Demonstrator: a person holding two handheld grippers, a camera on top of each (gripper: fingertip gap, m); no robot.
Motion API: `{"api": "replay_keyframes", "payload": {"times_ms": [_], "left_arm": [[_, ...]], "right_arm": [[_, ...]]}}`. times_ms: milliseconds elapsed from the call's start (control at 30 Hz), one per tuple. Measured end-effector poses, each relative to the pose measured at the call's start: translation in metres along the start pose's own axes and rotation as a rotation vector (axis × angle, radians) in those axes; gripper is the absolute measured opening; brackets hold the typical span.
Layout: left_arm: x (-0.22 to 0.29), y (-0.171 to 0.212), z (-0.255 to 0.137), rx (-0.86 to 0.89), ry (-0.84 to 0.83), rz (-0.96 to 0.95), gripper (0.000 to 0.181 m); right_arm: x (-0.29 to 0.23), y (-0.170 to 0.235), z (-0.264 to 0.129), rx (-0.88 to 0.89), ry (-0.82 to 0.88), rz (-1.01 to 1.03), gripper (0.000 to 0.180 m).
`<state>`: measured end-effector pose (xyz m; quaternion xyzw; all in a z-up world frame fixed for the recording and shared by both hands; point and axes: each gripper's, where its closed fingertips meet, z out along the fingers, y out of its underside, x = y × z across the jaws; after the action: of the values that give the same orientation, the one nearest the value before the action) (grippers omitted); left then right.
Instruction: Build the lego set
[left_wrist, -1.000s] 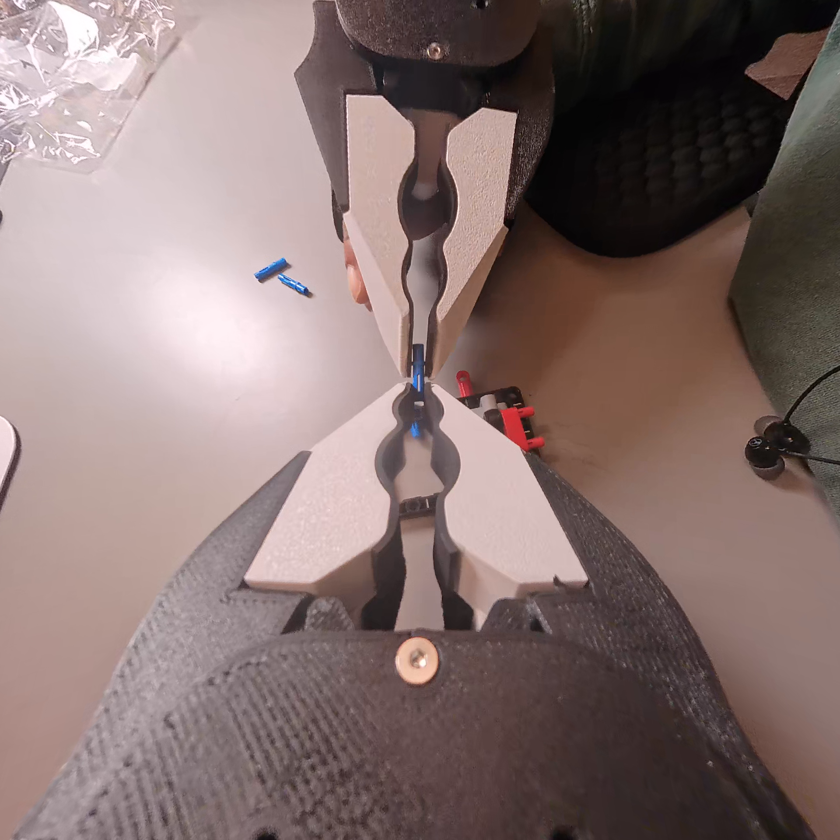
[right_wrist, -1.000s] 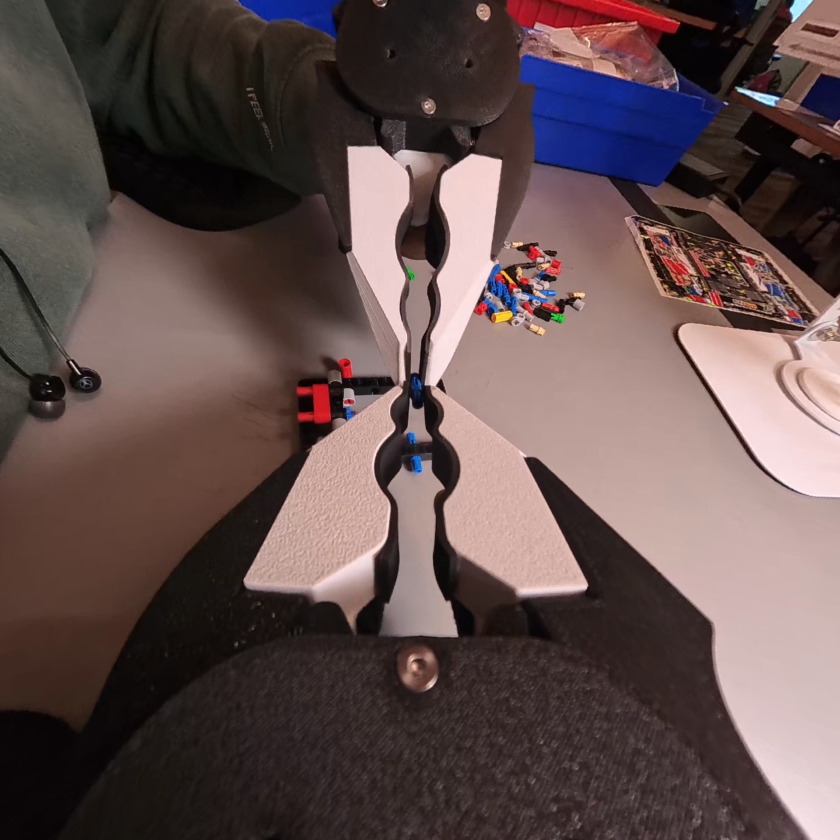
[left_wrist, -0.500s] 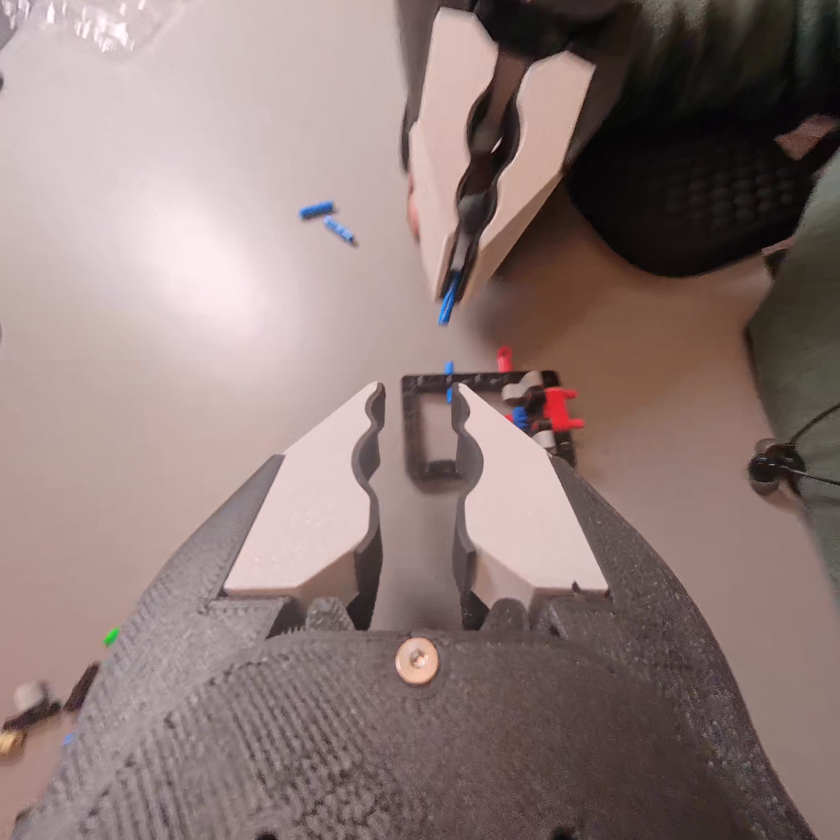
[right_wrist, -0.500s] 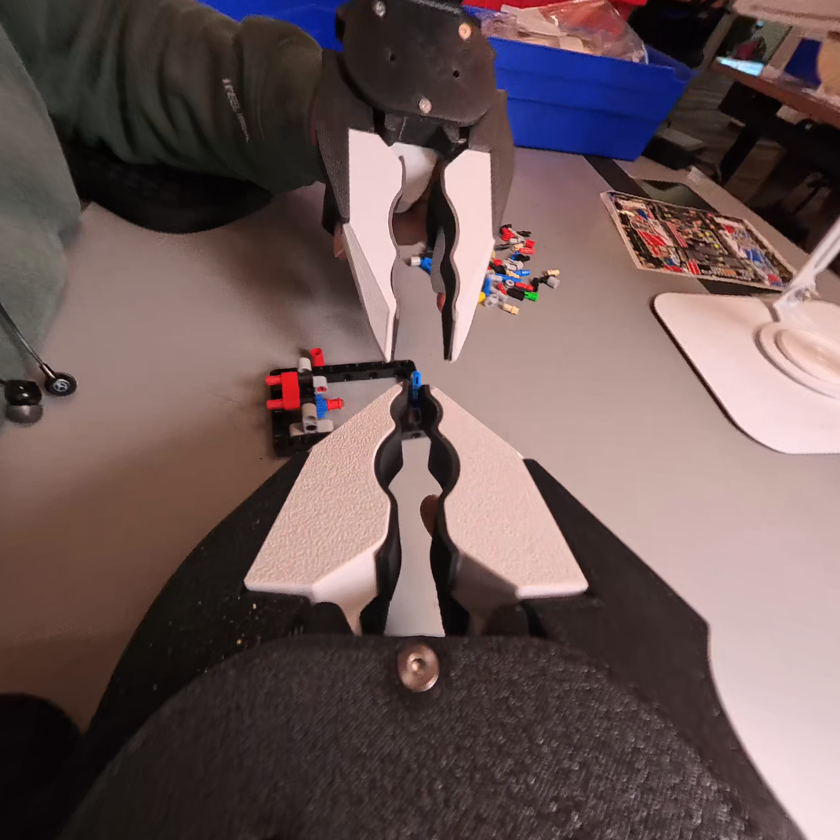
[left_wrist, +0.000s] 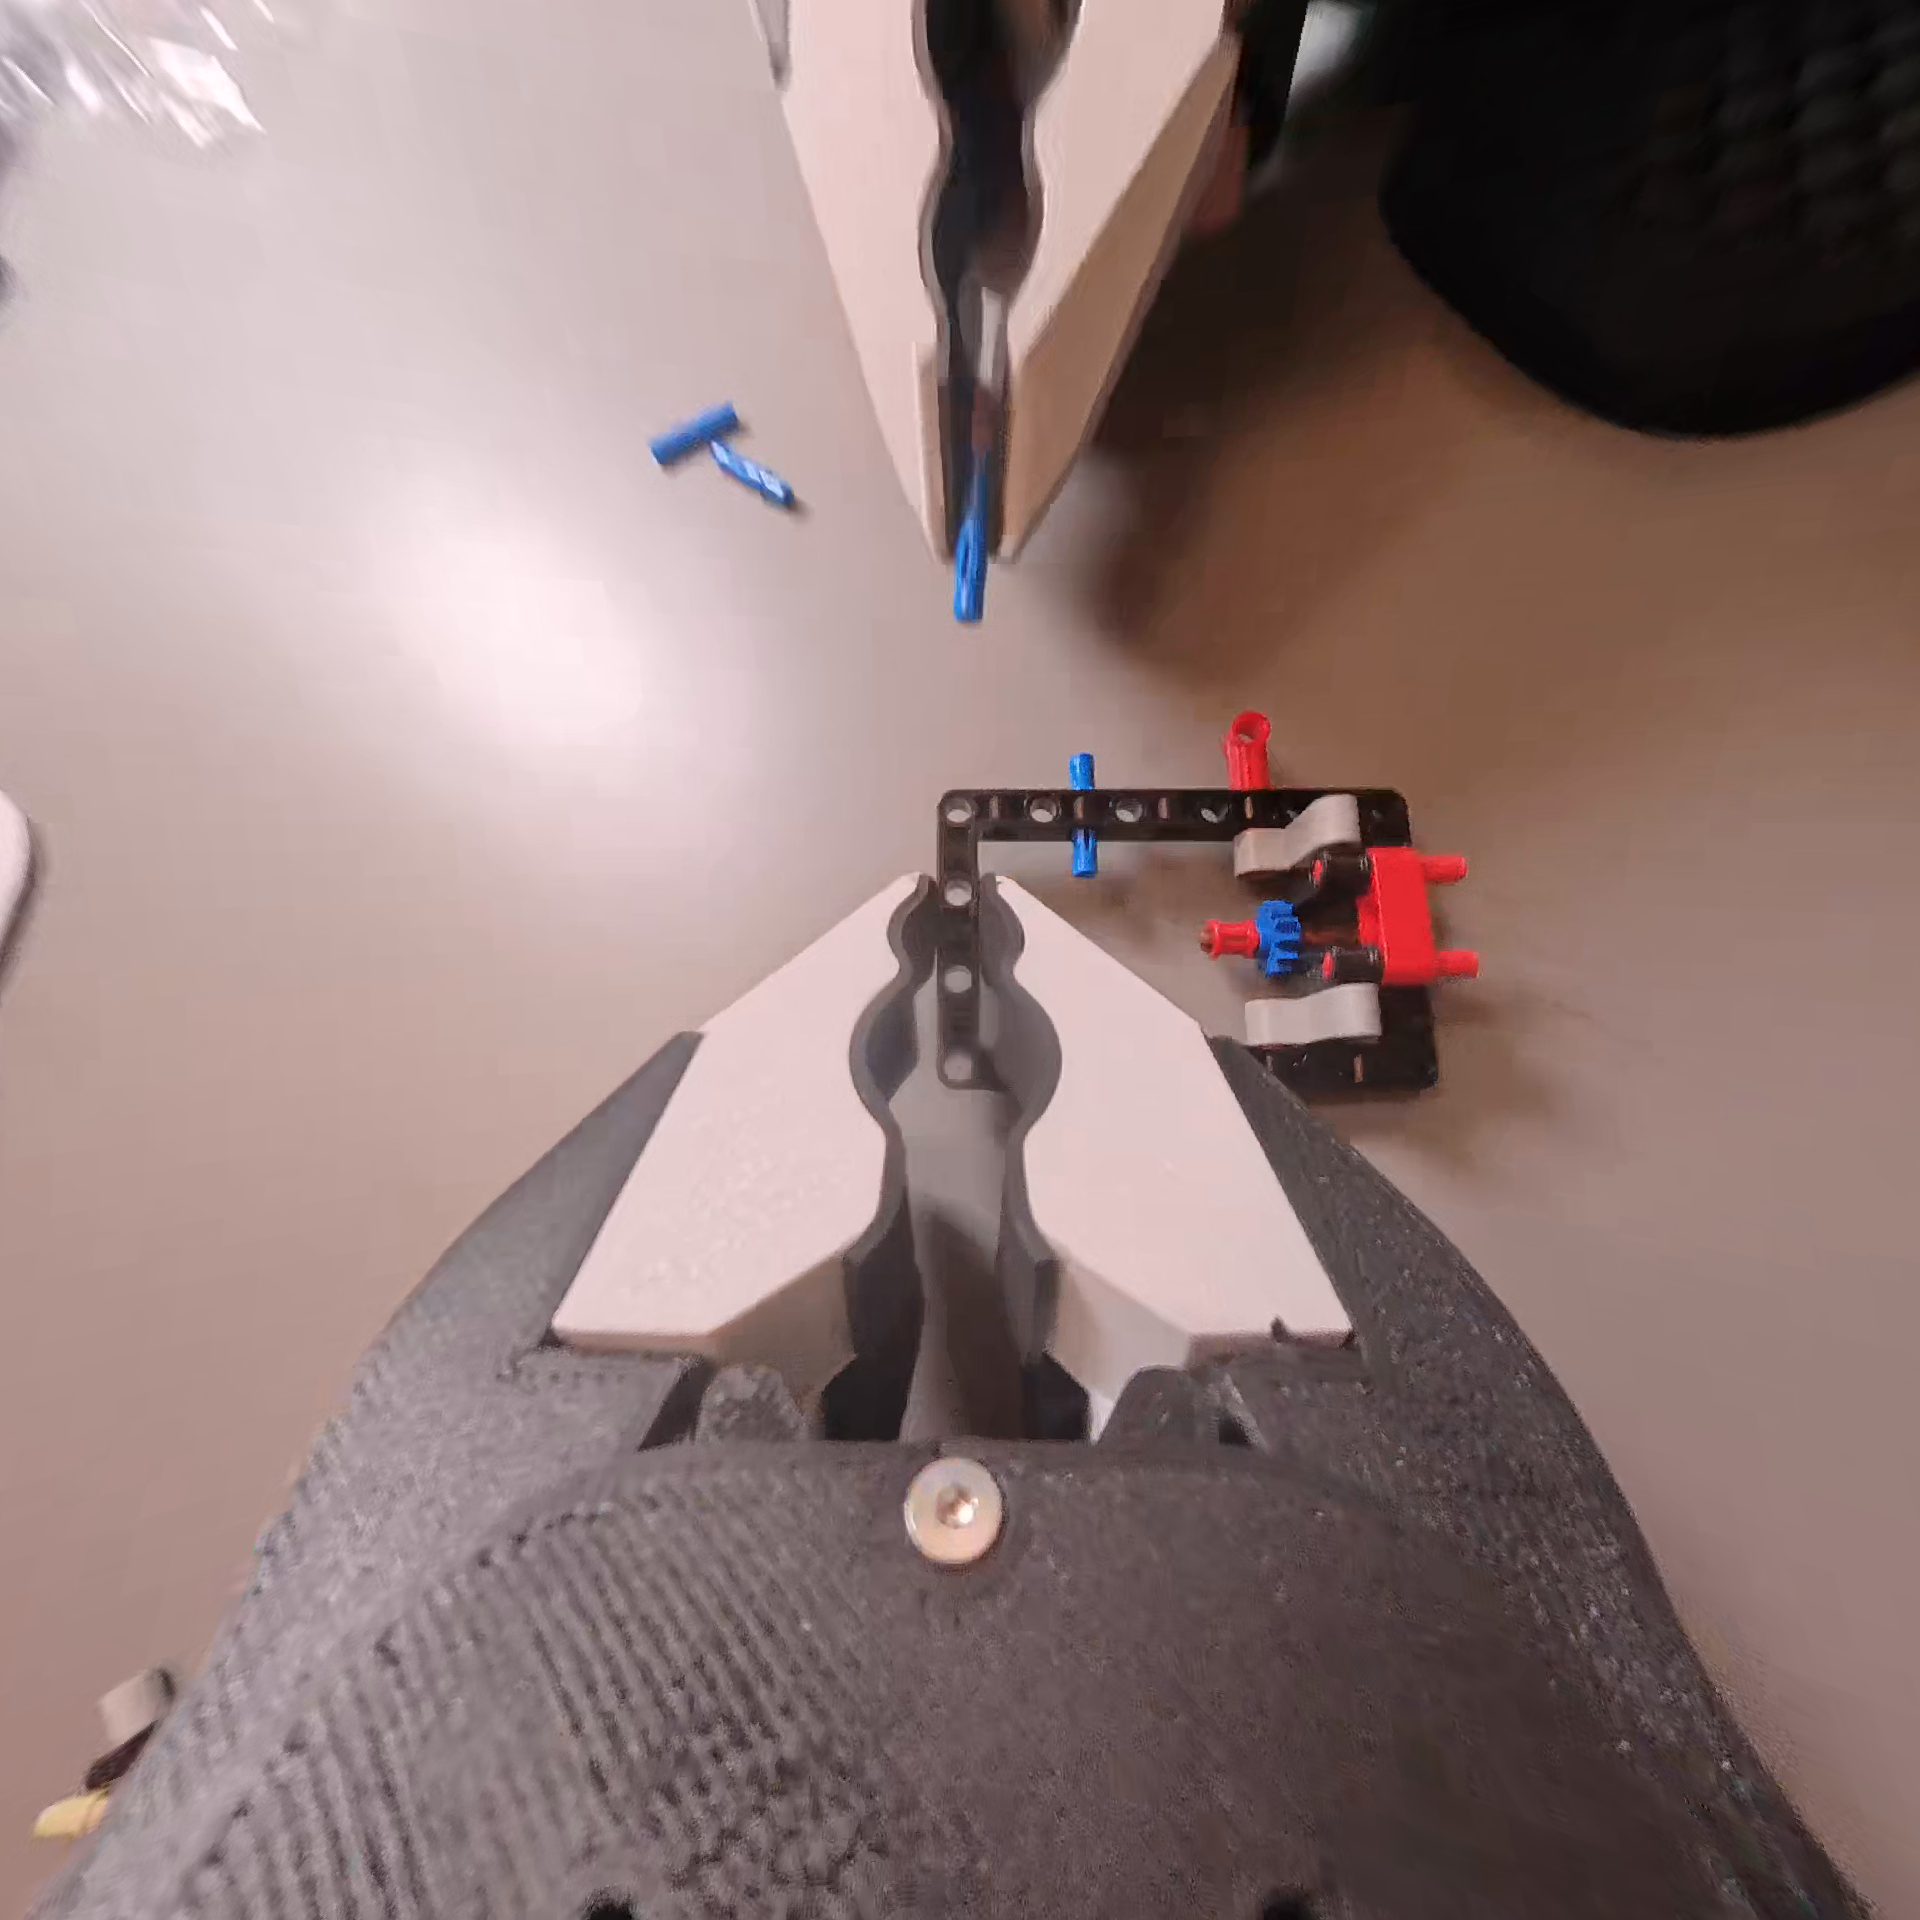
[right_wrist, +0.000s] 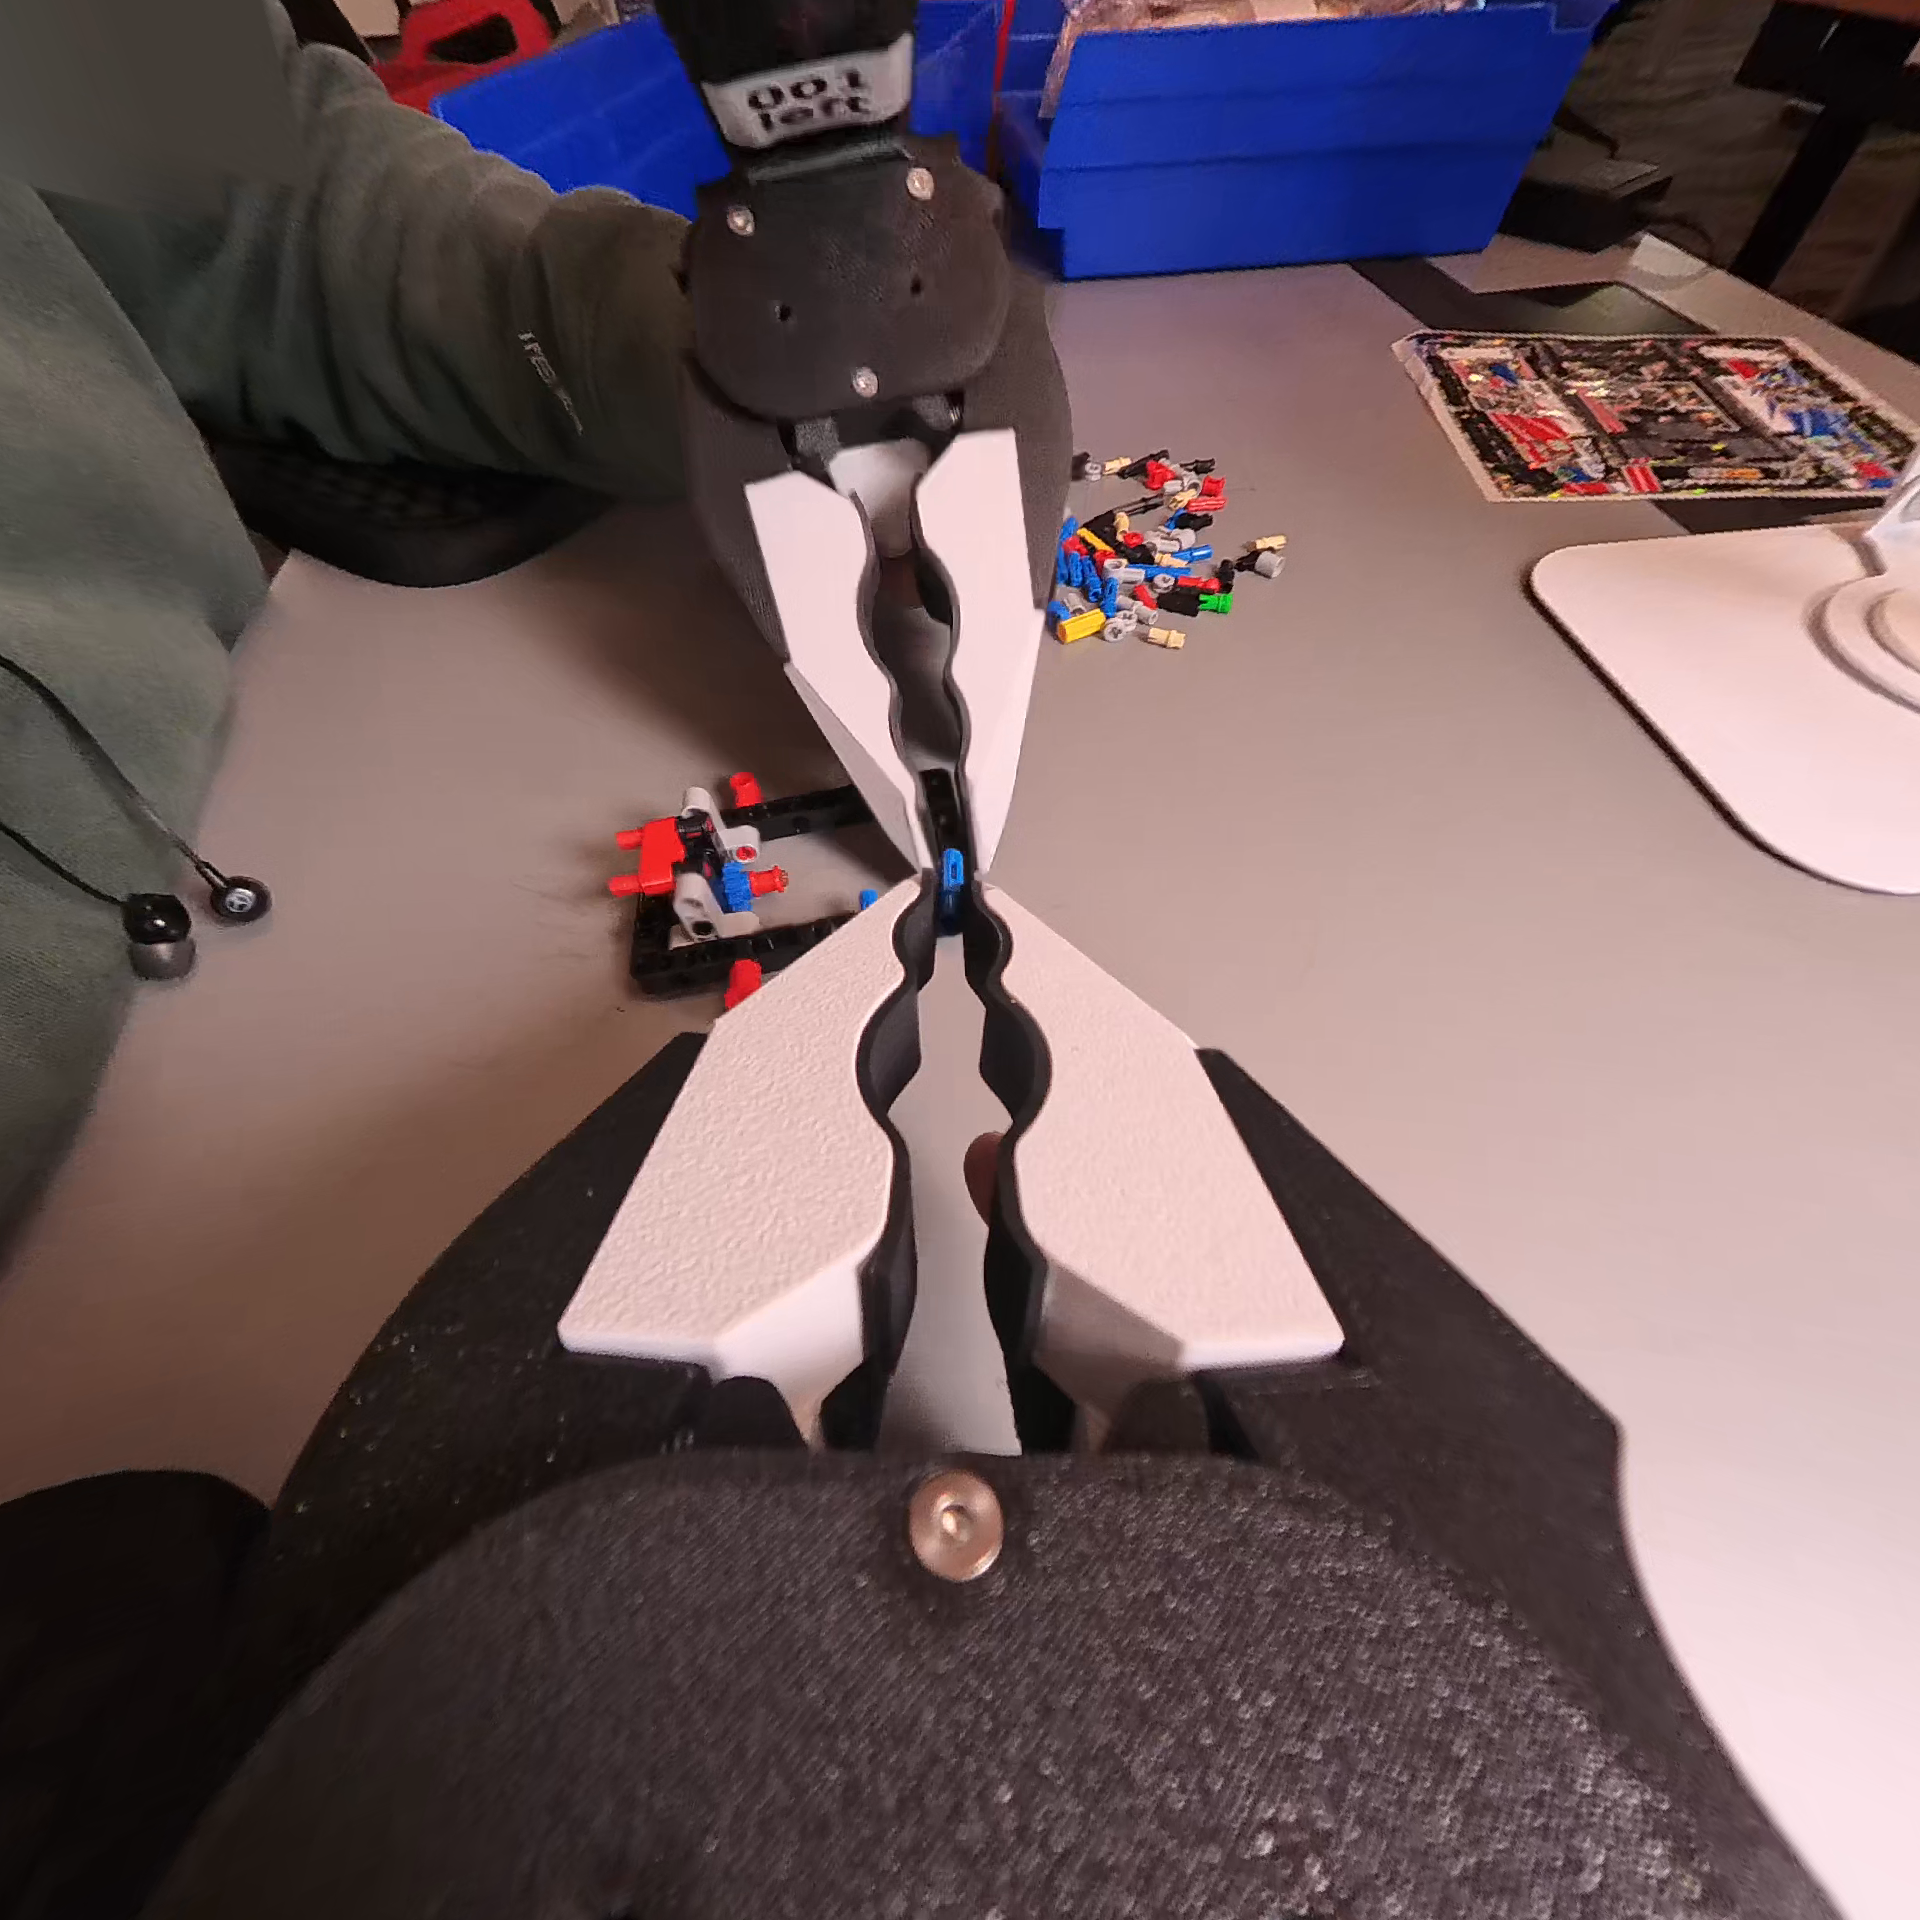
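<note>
Left gripper (left_wrist: 958, 894) clamps the black frame (left_wrist: 1164, 808), lying flat; right gripper (right_wrist: 943, 896) pinches a blue pin (left_wrist: 970, 566), its long axis pointing toward the frame.

Two grippers, left (left_wrist: 957, 883) and right (right_wrist: 943, 883). One black frame (left_wrist: 1164, 808); two loose blue pins (left_wrist: 722, 453); one held blue pin (left_wrist: 970, 566). One parts pile (right_wrist: 1153, 566), two earbuds (right_wrist: 197, 909), one booklet (right_wrist: 1662, 416).

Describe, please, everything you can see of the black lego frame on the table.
The black frame is a rectangle of thin, glossy plastic beams pierced with holes, lying flat on the table. A blue pin crosses its far beam; red, grey and blue parts fill one end. The left gripper is shut on its opposite short side.
</note>
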<state>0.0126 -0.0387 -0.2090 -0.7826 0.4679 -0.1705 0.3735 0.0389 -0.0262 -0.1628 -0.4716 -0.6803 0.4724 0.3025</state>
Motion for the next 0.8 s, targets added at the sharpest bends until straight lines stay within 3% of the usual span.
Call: {"api": "replay_keyframes", "payload": {"times_ms": [200,800], "left_arm": [[-0.013,-0.034,-0.022,0.188,-0.179,0.108,0.006],[-0.012,-0.042,-0.026,0.197,-0.299,0.217,0.006]], "right_arm": [[0.001,-0.008,0.003,0.041,-0.026,0.195,0.003],[0.003,-0.007,0.005,0.049,-0.04,0.306,0.002]]}}
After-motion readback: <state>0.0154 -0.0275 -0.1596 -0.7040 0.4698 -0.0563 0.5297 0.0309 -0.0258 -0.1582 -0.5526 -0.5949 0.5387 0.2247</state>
